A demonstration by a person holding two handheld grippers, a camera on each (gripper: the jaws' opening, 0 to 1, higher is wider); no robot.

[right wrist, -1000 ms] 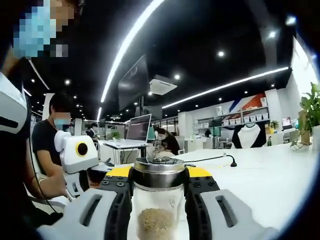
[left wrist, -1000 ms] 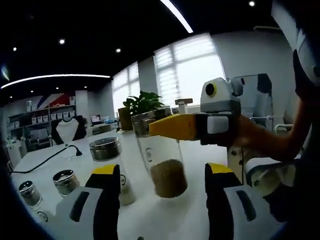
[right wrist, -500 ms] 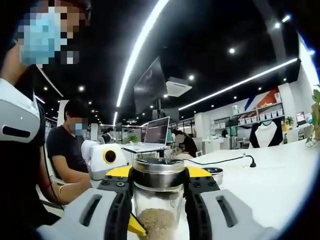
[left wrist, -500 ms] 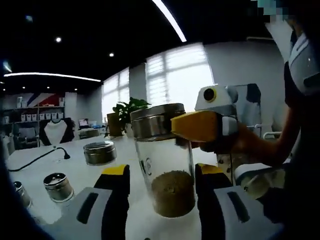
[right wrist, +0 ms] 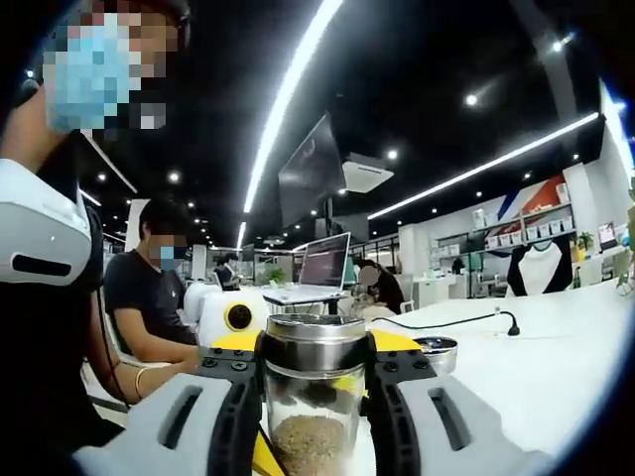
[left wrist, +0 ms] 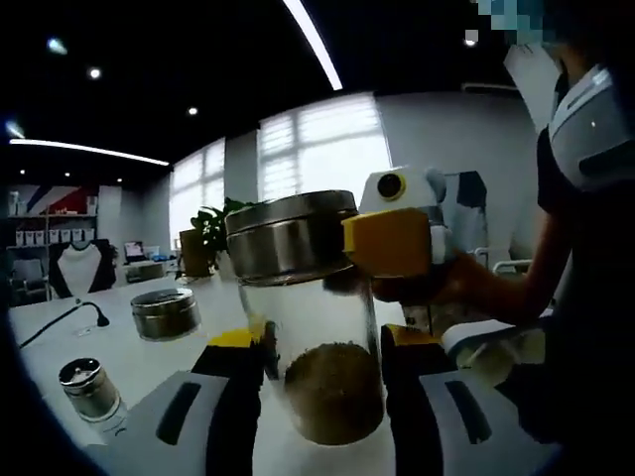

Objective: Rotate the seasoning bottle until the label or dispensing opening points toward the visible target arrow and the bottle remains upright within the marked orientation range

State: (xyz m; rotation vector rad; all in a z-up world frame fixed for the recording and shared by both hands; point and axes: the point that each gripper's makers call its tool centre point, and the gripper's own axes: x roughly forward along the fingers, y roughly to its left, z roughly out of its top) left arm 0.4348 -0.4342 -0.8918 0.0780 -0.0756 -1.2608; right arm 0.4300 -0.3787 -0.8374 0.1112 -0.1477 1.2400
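The seasoning bottle [left wrist: 322,327] is clear glass with a steel lid [left wrist: 293,236] and brown granules at its bottom; it stands upright. My left gripper [left wrist: 322,342] has its yellow-tipped jaws against both sides of the glass body. From the right, a yellow finger [left wrist: 389,243] of my right gripper presses on the lid. In the right gripper view, the right gripper [right wrist: 315,347] is shut on the lid [right wrist: 315,344] of the bottle [right wrist: 313,402]. Yellow parts of the left jaws show through the glass. I see no label or arrow.
On the white table [left wrist: 129,362] stand a wide steel-lidded jar [left wrist: 164,312] and a small shaker [left wrist: 91,387] to the left, with a plant [left wrist: 213,223] behind. A hand [left wrist: 466,283] holds the right gripper. A seated person [right wrist: 149,297], laptop [right wrist: 322,268] and small jar [right wrist: 437,349] lie beyond.
My left gripper has come in closer and its jaws have narrowed around the bottle's body. My right gripper has stayed shut on the lid, and its view has swung a little.
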